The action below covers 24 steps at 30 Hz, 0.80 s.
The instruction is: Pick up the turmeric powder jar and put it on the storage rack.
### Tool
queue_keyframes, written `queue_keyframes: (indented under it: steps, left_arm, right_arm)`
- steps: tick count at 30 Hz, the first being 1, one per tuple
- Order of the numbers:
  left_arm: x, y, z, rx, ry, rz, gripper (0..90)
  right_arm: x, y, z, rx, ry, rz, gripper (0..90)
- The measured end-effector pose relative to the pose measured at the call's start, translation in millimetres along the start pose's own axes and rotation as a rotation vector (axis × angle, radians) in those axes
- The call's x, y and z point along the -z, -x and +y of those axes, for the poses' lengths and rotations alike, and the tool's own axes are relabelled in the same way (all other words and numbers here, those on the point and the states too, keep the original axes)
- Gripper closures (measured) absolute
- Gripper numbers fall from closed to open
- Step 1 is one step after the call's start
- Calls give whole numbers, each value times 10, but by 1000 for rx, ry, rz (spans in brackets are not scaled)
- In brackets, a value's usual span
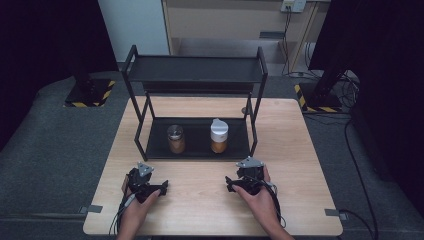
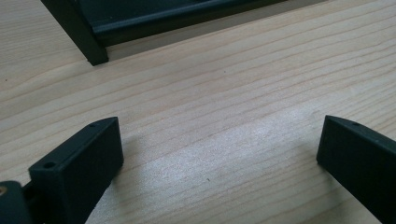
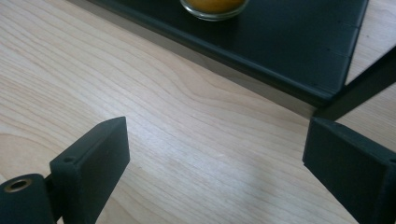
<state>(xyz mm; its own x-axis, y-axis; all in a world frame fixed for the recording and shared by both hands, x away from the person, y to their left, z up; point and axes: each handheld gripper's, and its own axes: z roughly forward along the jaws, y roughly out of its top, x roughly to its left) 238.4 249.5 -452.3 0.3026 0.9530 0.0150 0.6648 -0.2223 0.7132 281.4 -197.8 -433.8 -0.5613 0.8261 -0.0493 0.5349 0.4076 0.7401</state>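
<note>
High view | wooden table point(image 1: 200, 210), grey carpet | left hand-held gripper point(image 1: 150, 189) released | right hand-held gripper point(image 1: 239, 184) released

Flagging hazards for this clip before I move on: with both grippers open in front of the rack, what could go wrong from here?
1. The white-capped glass jar of orange contents stands under the black metal rack's upper shelf; lifting it steeply might strike that shelf.
2. The rack's front right post stands near that jar, so the open right gripper could clip it.
3. The open left gripper, reaching for the silver-lidded glass jar, might catch the lower tray's front lip.
</note>
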Motion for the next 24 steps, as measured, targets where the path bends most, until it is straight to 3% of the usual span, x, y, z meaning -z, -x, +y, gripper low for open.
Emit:
queue_keyframes:
  steps: [24]
  left_arm:
    - [0,0,0,0,0,0,0]
  right_arm:
    - [83,262,-185,-63,-11,-50,82]
